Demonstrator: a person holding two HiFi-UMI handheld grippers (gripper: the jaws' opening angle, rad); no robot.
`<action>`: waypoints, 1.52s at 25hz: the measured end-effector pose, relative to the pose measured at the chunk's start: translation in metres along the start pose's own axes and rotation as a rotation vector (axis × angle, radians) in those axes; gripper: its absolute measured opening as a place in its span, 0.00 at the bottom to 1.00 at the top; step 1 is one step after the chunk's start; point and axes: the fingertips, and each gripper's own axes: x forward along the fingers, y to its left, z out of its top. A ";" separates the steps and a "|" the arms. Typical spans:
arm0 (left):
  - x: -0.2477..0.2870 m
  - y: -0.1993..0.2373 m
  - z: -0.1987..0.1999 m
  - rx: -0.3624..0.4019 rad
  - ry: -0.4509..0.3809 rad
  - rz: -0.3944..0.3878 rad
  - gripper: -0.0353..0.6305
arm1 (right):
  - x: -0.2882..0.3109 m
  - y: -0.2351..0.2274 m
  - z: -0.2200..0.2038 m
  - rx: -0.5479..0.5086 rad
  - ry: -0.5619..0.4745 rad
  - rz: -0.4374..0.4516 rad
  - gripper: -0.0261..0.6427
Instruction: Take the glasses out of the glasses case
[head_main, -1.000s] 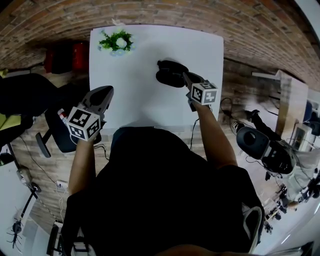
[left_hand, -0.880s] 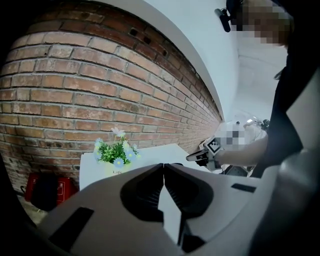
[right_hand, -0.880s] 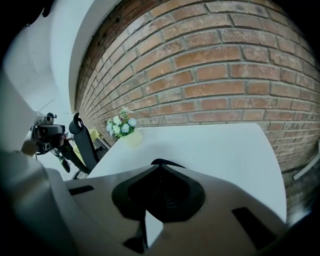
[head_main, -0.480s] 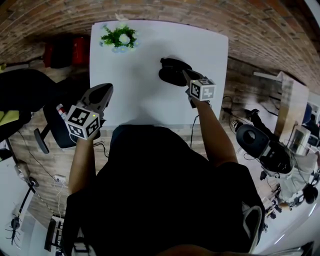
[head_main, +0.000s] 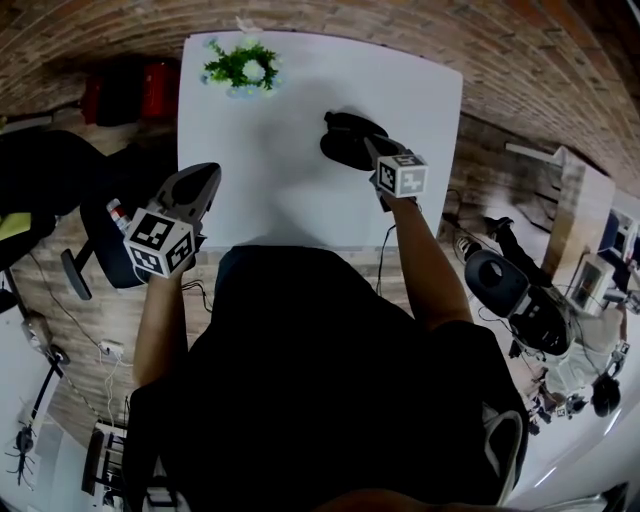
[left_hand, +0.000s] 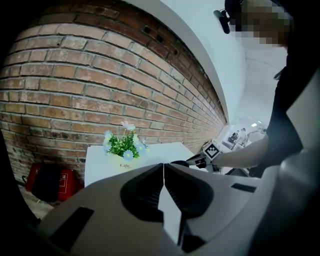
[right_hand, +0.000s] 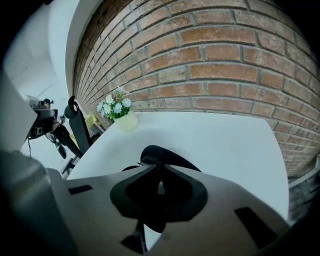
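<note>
A black glasses case (head_main: 345, 140) lies on the white table (head_main: 280, 200), right of middle, with its lid raised (right_hand: 170, 156). My right gripper (head_main: 368, 148) reaches it from the near right. In the right gripper view its jaws (right_hand: 159, 169) are closed together at the case's near rim, with something dark pinched between the tips. I cannot make out the glasses clearly. My left gripper (head_main: 205, 172) hangs at the table's left edge, well away from the case, with its jaws pressed together and nothing between them (left_hand: 163, 165).
A small pot of flowers (head_main: 243, 65) stands at the table's far left corner (right_hand: 117, 110). A dark office chair (head_main: 60, 190) and a red object (head_main: 150, 100) stand on the floor left of the table. A brick wall runs behind the table (left_hand: 100, 90).
Both grippers stay about where they were. The left one has dropped slightly toward the near left. The right one remains at the case.
</note>
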 end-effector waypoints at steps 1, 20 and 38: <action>0.000 0.001 0.000 -0.002 -0.001 0.003 0.07 | 0.002 -0.001 -0.001 -0.023 0.008 -0.007 0.11; -0.011 0.019 -0.015 -0.052 -0.004 0.055 0.07 | 0.044 0.000 -0.019 -0.283 0.126 -0.002 0.14; -0.013 0.030 -0.025 -0.077 0.008 0.060 0.07 | 0.062 0.005 -0.033 -0.546 0.274 0.035 0.16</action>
